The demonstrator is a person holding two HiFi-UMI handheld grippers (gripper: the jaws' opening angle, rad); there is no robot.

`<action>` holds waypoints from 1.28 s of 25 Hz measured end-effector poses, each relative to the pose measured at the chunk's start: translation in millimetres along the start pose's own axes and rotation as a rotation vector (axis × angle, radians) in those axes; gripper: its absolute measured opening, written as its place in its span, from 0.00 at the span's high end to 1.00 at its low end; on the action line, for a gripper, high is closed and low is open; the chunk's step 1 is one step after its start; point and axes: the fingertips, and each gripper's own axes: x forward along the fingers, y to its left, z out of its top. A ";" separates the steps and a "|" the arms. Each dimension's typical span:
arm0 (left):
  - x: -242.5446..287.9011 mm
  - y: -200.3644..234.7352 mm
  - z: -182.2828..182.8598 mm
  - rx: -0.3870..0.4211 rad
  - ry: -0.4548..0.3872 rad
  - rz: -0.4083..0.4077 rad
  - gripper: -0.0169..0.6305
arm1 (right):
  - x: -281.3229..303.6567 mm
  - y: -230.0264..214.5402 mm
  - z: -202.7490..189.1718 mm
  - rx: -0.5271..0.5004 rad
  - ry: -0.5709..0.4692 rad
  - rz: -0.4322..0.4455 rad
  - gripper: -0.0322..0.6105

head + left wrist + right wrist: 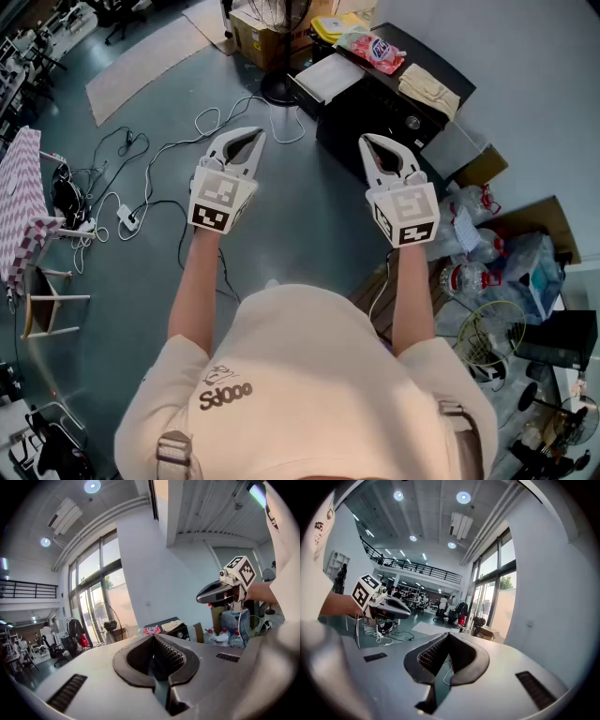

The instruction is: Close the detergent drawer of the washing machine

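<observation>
**Both hand-held grippers clenched and empty, well short of the washing machine**

The person stands on the grey floor (309, 216) with both arms stretched forward. The left hand-held gripper (251, 134) points away from the body. Its own view shows the dark jaws pressed together with nothing between them. The right hand-held gripper (368, 140) is just as tightly clenched and also carries nothing. The two are held side by side and apart, at about the same height and nearly level.

The washing machine (370, 127), a black box, stands on the floor at the far right, beyond the right hand-held gripper and clear of it. A pale tray (325, 77) juts out of its far-left side. It looks like the detergent drawer, and it stands open. Neither hand-held gripper touches it. On top of the machine lie a pink and white detergent bag (376, 52) and, to its right, a folded beige cloth (428, 90).

Just left of the drawer is the round black base of a pedestal fan (278, 90), with a cardboard box (255, 39) behind it. White and black cables (141, 192) trail over the floor to the left of the left hand-held gripper. A checked cloth (21, 202) hangs at the far left edge. To the right of the person lie plastic bottles (466, 277) and bags, with a wire fan guard (487, 333) nearer.
</observation>
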 end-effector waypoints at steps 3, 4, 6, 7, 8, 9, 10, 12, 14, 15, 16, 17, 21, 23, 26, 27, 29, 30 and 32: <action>-1.3 2.9 -0.2 0.014 0.003 -0.003 0.95 | 3.2 4.4 0.4 -0.024 0.004 0.004 0.95; -1.3 3.8 -0.5 0.018 0.004 -0.005 0.95 | 4.3 5.2 -0.8 -0.029 0.008 0.004 0.95; -0.8 5.1 -2.0 0.023 0.009 -0.011 0.95 | 6.4 7.5 -3.3 -0.040 0.017 0.007 0.95; -0.8 5.4 -3.5 0.028 0.012 -0.014 0.95 | 7.3 10.7 -3.4 -0.054 0.021 0.015 0.95; -1.2 5.5 -5.8 0.037 0.016 -0.016 0.95 | 8.2 15.4 -3.6 -0.075 0.027 0.028 0.95; -1.8 5.7 -8.9 0.049 0.022 -0.018 0.95 | 9.3 21.0 -5.2 -0.100 0.035 0.043 0.95; -2.5 5.8 -12.1 0.065 0.028 -0.020 0.95 | 10.6 26.3 -8.1 -0.125 0.045 0.057 0.95; -2.5 6.0 -17.8 0.094 0.036 -0.028 0.95 | 14.1 33.9 -15.5 -0.165 0.064 0.076 0.95; -1.1 6.7 -23.1 0.110 0.041 -0.040 0.95 | 18.8 38.2 -22.6 -0.184 0.080 0.086 0.95; -0.5 7.9 -26.0 0.113 0.042 -0.047 0.95 | 21.7 40.0 -25.3 -0.188 0.087 0.089 0.95; -0.5 10.1 -29.2 0.113 0.044 -0.053 0.95 | 25.0 42.0 -27.3 -0.190 0.092 0.090 0.95; -1.1 12.9 -32.7 0.112 0.047 -0.058 0.95 | 28.4 44.4 -28.6 -0.195 0.097 0.090 0.95; -8.0 26.0 -47.5 0.112 0.058 -0.069 0.95 | 42.1 57.4 -31.8 -0.227 0.118 0.087 0.95; -11.3 32.5 -53.4 0.118 0.059 -0.079 0.95 | 49.2 63.5 -32.0 -0.234 0.126 0.078 0.95; -11.7 45.5 -64.0 0.123 0.066 -0.096 0.95 | 61.5 70.1 -31.4 -0.217 0.131 0.056 0.95; -10.1 51.2 -68.7 0.118 0.073 -0.098 0.95 | 66.6 71.0 -31.6 -0.212 0.135 0.048 0.95; -5.2 59.7 -75.9 0.106 0.084 -0.101 0.95 | 75.5 71.2 -33.6 -0.201 0.143 0.042 0.95; -1.4 62.6 -78.3 0.103 0.086 -0.103 0.95 | 79.7 69.7 -35.3 -0.195 0.145 0.046 0.95; 10.1 68.7 -80.6 0.107 0.090 -0.103 0.95 | 89.5 61.8 -39.4 -0.193 0.147 0.051 0.95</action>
